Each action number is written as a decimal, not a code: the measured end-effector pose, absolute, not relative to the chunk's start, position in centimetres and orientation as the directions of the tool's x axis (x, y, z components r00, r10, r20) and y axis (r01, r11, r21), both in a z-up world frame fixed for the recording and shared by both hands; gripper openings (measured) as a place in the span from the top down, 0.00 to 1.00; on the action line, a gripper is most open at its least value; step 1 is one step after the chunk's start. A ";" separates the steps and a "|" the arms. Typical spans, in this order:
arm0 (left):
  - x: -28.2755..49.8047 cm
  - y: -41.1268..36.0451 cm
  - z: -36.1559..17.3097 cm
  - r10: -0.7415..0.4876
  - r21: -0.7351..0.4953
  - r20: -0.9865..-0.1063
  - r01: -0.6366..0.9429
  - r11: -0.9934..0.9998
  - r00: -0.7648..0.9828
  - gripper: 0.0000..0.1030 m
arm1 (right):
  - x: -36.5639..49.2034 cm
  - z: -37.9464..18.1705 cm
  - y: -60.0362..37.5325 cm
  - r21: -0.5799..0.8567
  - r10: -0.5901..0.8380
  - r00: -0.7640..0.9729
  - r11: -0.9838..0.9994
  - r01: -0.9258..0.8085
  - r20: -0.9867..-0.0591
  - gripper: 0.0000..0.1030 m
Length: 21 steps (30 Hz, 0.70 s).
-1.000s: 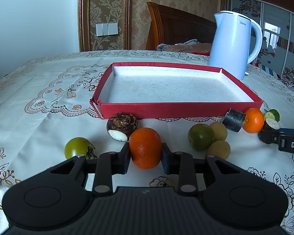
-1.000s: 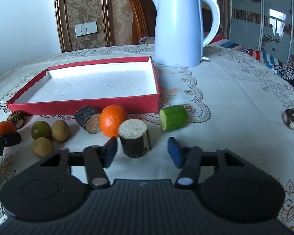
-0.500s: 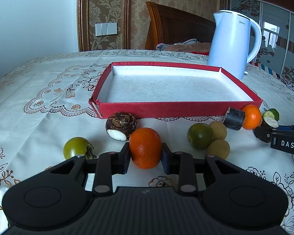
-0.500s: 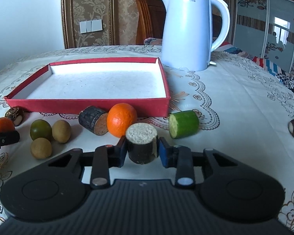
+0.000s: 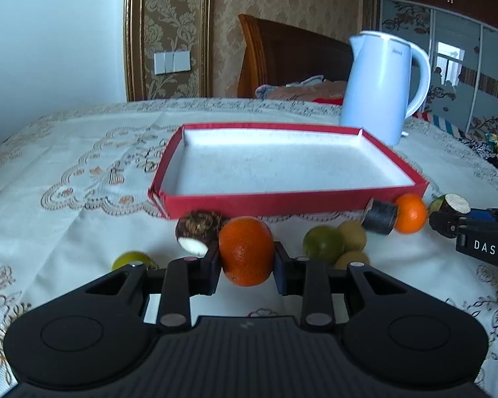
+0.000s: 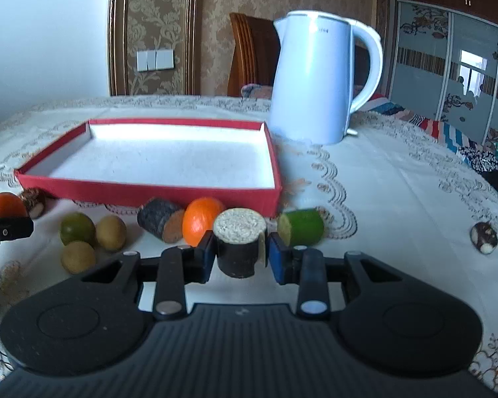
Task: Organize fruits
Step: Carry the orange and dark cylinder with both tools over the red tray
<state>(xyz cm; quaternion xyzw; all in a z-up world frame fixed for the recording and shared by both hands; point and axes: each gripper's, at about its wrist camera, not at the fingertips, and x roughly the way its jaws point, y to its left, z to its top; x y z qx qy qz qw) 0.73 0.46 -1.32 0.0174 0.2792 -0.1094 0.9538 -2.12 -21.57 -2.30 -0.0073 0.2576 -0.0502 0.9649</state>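
Change: both grippers had risen from the cloth since the earlier frames; the tray looked lower and nearer, and the held pieces hung clear of the table.
Left gripper [image 5: 247, 260]: clenched on the orange [image 5: 246, 250].
Right gripper [image 6: 238, 253]: clamped on the dark stub [image 6: 239, 245], its pale cut end facing up, long axis upright.
Tray [image 5: 292, 200]: red, nothing in it, straight ahead of both grippers and beyond the loose fruits.
Nearer arm: I judged the left one slightly closer to the front wall.
Next: probably carry forward over that wall.
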 end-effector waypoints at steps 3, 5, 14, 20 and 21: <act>0.9 0.5 -0.4 -0.206 -0.026 -0.521 0.226 0.974 0.828 0.70 | -2.6 -1.2 -21.6 -0.043 -0.105 0.880 0.994 0.096 -0.463 0.69; 1.3 0.4 0.3 -0.209 -0.023 -0.514 0.231 0.973 0.832 0.70 | -2.7 -0.2 -21.6 -0.052 -0.108 0.892 0.994 0.095 -0.439 0.69; 5.9 -0.8 2.3 -0.171 0.002 -0.478 0.196 0.981 0.861 0.70 | 0.9 3.3 -20.7 -0.054 -0.090 0.926 0.996 0.075 -0.367 0.69; 10.5 -1.8 1.8 -0.154 -0.010 -0.526 0.174 0.985 0.836 0.70 | 6.3 2.3 -20.6 -0.008 -0.072 0.902 0.997 0.076 -0.426 0.69; 11.3 -1.9 1.5 -0.145 -0.010 -0.537 0.166 0.986 0.831 0.70 | 7.3 2.1 -20.6 -0.001 -0.068 0.896 0.997 0.075 -0.438 0.69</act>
